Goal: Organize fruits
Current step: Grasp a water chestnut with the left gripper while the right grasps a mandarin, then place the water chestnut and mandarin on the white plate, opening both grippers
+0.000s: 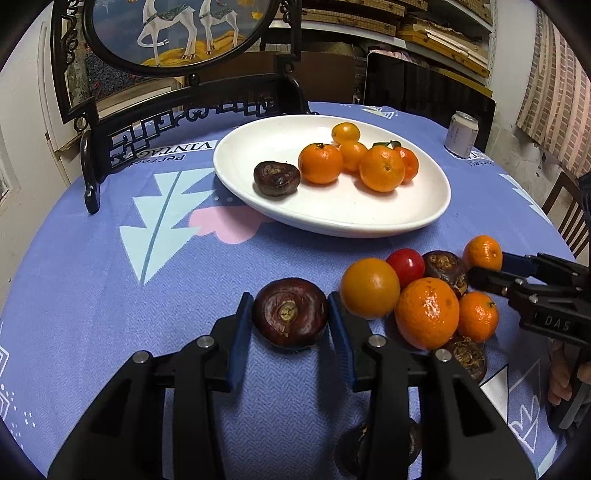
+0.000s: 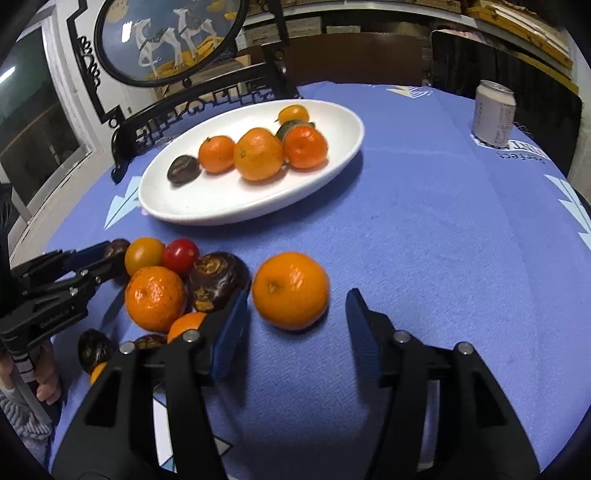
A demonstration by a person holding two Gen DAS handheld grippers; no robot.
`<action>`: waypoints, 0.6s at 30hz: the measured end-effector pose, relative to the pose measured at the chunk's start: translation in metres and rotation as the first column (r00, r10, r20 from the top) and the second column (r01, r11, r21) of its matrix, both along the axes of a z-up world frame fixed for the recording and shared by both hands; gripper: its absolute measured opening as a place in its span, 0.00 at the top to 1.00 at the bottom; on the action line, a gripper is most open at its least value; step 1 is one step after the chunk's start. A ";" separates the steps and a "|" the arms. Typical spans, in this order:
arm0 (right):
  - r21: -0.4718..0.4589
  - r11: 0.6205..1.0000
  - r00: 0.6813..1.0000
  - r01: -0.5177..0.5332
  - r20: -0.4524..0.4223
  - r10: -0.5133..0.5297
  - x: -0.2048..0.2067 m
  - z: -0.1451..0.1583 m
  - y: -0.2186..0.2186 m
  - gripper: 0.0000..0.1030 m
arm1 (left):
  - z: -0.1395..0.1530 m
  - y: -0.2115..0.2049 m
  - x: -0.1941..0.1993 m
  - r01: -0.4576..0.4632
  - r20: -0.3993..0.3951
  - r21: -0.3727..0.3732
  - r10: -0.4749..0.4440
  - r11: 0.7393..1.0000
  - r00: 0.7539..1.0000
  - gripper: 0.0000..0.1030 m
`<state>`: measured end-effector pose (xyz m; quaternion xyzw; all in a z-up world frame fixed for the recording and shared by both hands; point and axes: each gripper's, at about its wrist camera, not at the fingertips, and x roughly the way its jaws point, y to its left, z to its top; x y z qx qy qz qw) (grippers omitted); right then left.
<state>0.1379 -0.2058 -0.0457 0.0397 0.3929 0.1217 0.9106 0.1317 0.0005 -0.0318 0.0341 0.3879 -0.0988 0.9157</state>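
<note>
A white oval plate holds several oranges and one dark water chestnut. My left gripper has its blue pads on both sides of a dark brown water chestnut on the cloth; it looks shut on it. To its right lies a pile: oranges, a red tomato, more chestnuts. My right gripper is open around a lone orange, the pads apart from it. The right gripper also shows in the left wrist view, beside the pile.
A black carved stand with a round painted screen stands at the table's back left. A drink can stands at the back right. Blue patterned cloth covers the round table. A wooden chair is at the right.
</note>
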 end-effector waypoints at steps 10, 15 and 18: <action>0.005 1.000 0.996 0.008 0.093 -0.009 -0.015 0.021 -0.003 0.60 | 0.018 0.005 -0.011 -0.023 0.093 -0.019 0.025 1.000 0.995 0.60; 0.074 0.997 0.988 0.005 0.157 -0.016 -0.018 0.056 -0.011 0.60 | 0.047 0.012 0.000 -0.052 0.130 -0.078 0.061 0.996 0.990 0.60; 0.056 0.998 0.983 0.006 0.185 -0.016 -0.002 0.078 -0.004 0.60 | 0.064 0.005 0.020 -0.073 0.161 -0.058 0.081 0.996 0.984 0.60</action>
